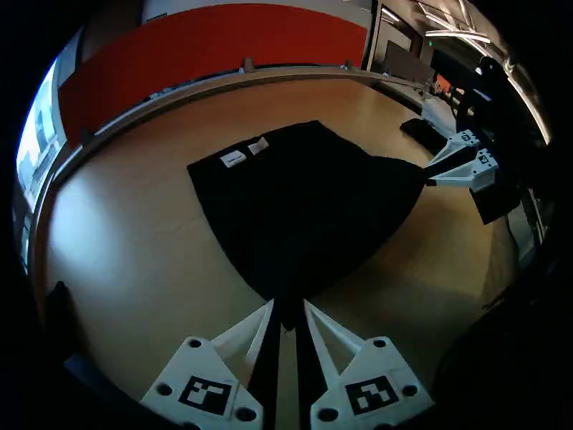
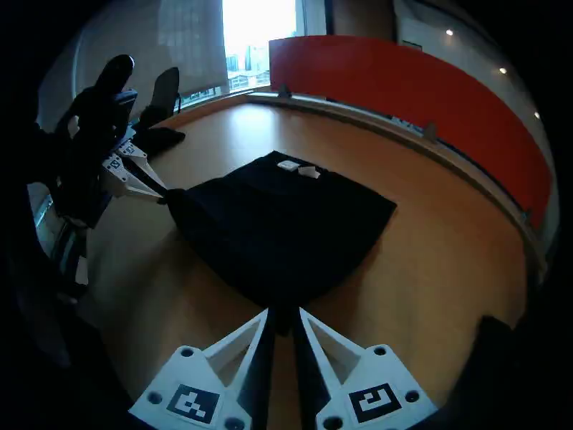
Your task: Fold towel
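Left gripper view has the left gripper (image 1: 286, 319) pinching the near corner of the black towel (image 1: 308, 201), which lies spread on the wooden table (image 1: 136, 236). The right gripper (image 2: 284, 319) clamps another corner, its jaws nearly closed on the cloth.

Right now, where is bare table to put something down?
Bare table runs between the towel and the edge rail under the red panel, seen wide in both views. Crowded: the towel's two corners pinched by the left tongs and right tongs, and a dark object past the right tongs.
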A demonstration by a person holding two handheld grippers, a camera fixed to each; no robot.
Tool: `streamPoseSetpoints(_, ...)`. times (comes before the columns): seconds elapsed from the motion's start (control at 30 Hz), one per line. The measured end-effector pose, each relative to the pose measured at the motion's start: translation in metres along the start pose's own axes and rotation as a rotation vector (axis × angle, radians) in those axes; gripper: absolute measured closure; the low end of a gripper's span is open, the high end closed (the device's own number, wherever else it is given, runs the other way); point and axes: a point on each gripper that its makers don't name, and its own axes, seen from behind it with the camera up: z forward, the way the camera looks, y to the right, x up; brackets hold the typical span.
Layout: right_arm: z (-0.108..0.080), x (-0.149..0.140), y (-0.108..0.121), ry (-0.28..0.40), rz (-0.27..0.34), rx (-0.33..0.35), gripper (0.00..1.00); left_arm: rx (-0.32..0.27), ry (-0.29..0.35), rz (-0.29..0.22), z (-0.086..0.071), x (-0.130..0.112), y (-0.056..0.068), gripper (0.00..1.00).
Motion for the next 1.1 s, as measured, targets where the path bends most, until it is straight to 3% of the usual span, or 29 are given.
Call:
streamPoseSetpoints(0.53,-0.031,0.022,-0.011,0.034,0.024,0.007,0.84,-0.023,0.016,-0.015,-0.038,0.012,0.013,0.87)
streamPoseSetpoints(0.83,-0.048,0.029,-0.018,0.041,0.030,0.014,0.84,-0.040,0.019,-0.002,-0.054,0.013,0.024,0.87)
streamPoseSetpoints(1.1,-0.056,0.029,-0.026,0.033,0.019,0.027,0.84,-0.041,0.024,-0.004,-0.063,0.017,0.025,0.87)
